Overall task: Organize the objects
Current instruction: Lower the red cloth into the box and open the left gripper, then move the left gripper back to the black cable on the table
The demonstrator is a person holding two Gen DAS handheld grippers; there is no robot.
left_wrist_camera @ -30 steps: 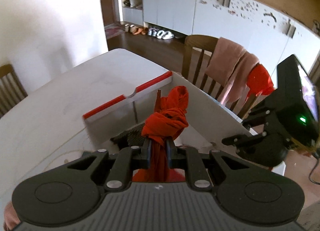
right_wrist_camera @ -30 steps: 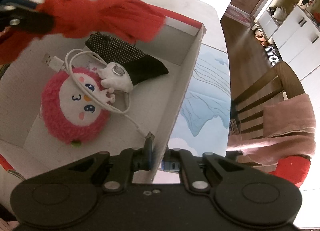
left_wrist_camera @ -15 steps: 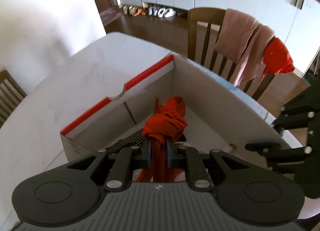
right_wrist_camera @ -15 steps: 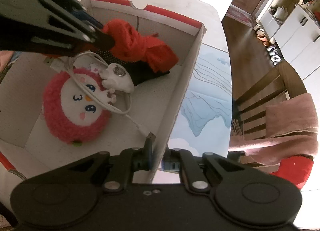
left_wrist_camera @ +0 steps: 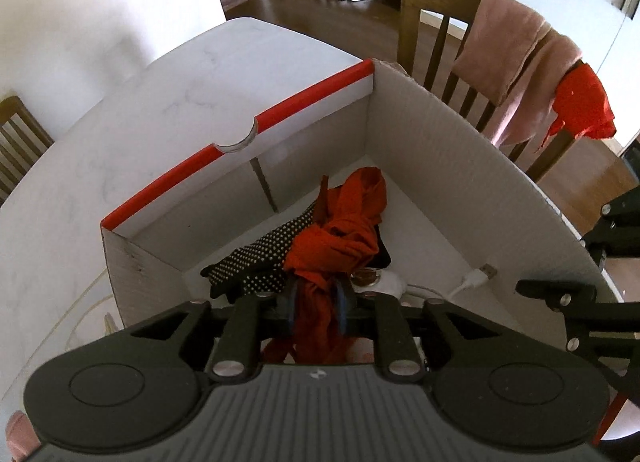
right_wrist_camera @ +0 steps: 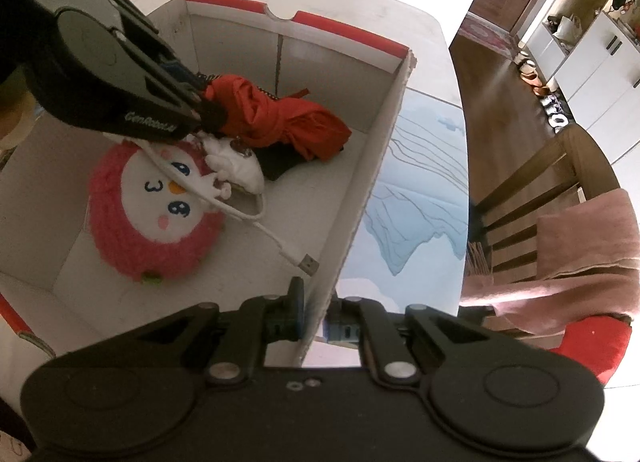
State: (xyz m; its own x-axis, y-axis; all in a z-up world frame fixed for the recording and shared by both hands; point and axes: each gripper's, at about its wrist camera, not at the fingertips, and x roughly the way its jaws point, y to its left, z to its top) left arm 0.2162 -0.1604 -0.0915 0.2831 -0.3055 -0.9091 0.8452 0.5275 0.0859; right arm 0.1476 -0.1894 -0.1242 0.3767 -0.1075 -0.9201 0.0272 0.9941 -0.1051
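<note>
Nearest in the right wrist view, the right gripper (right_wrist_camera: 316, 322) has its fingers pinching the side wall of the white cardboard box (right_wrist_camera: 360, 198), one finger inside and one outside, steadying it on the table (left_wrist_camera: 180, 102). Just beyond, inside the box, lie a pink plush toy (right_wrist_camera: 156, 214), a white USB cable (right_wrist_camera: 280, 246) draped over it, and a small white soft item (right_wrist_camera: 236, 166) touching the plush. Farther in, the left gripper (left_wrist_camera: 318, 302) reaches down into the box with its fingers pressed on a bunched red cloth (left_wrist_camera: 340, 234), which rests partly on a black dotted glove (left_wrist_camera: 252, 262) near the far corner. The step in hand looks like placing the red cloth into the box; it seems already low enough to rest on the contents. The next move likely calls for spreading the left fingers to let the cloth drop, then lifting straight up so loose fabric does not snag, while the right keeps the wall held. Beyond the box stands a wooden chair (left_wrist_camera: 436, 34) hung with a pink towel (left_wrist_camera: 516, 62).
</note>
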